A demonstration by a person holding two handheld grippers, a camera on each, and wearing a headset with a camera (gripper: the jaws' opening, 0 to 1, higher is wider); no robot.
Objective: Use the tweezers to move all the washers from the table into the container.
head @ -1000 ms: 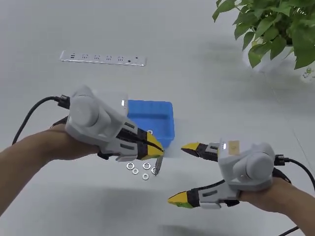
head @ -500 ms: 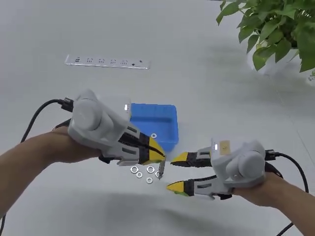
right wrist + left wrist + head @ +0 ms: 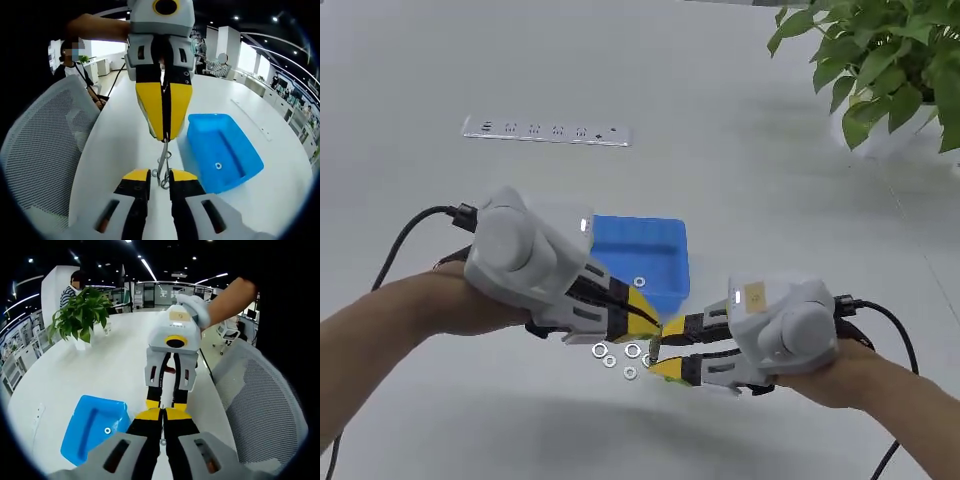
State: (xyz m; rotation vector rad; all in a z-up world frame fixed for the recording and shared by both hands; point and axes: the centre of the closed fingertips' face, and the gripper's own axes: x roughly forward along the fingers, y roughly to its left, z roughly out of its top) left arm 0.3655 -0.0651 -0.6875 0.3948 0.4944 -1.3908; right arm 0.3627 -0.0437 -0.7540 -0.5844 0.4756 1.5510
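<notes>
Several steel washers (image 3: pixel 610 360) lie on the white table just in front of the blue container (image 3: pixel 655 240), which holds one washer (image 3: pixel 639 283). My left gripper (image 3: pixel 642 322) is shut on the metal tweezers (image 3: pixel 651 349), whose tips point down at the loose washers. My right gripper (image 3: pixel 669 347) faces it from the right, open only narrowly, with the tweezer tips (image 3: pixel 162 175) between its yellow jaws. In the right gripper view the left gripper (image 3: pixel 164 132) hangs from above and the container (image 3: pixel 235 150) lies to the right. In the left gripper view the container (image 3: pixel 85 432) lies at the lower left.
A white power strip (image 3: pixel 548 132) lies at the far left of the table. A potted plant (image 3: pixel 890 60) stands at the far right corner. Cables trail from both grippers. A mesh chair (image 3: pixel 45 150) stands beside the table.
My right gripper has moved left to the tweezer tips and its jaws have narrowed from wide open. The left gripper has held its place over the washers.
</notes>
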